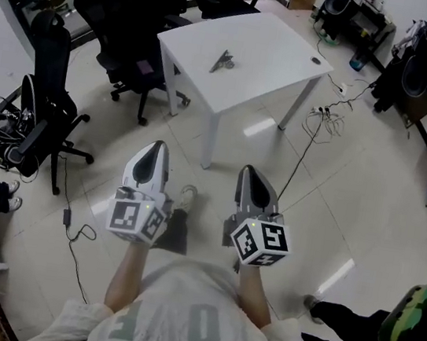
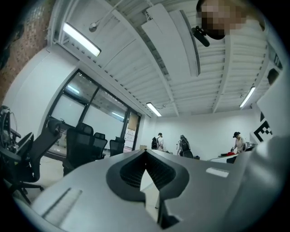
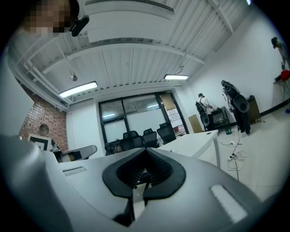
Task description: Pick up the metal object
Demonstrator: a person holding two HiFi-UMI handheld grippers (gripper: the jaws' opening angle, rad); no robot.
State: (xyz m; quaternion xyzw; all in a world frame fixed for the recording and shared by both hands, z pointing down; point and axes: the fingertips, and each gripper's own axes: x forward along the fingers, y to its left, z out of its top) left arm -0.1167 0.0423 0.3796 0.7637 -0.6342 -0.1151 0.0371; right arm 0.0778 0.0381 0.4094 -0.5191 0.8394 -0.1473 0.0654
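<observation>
The metal object [image 1: 222, 61], a small grey angular piece, lies near the middle of the white table [image 1: 269, 63] at the top of the head view. Both grippers hang over the tiled floor, well short of the table and pointing toward it. My left gripper [image 1: 156, 148] has its jaws together at the tips [image 2: 145, 152] with nothing between them. My right gripper [image 1: 250, 171] is also shut and empty [image 3: 146, 150]. The table [image 3: 190, 140] shows ahead in the right gripper view; the metal object cannot be made out in either gripper view.
Black office chairs [image 1: 134, 11] crowd the table's left and far sides, and another chair [image 1: 45, 101] stands at the left. Cables [image 1: 324, 119] trail on the floor right of the table. A small dark item [image 1: 316, 60] sits near the table's right edge. Another person's leg [image 1: 350, 317] is at lower right.
</observation>
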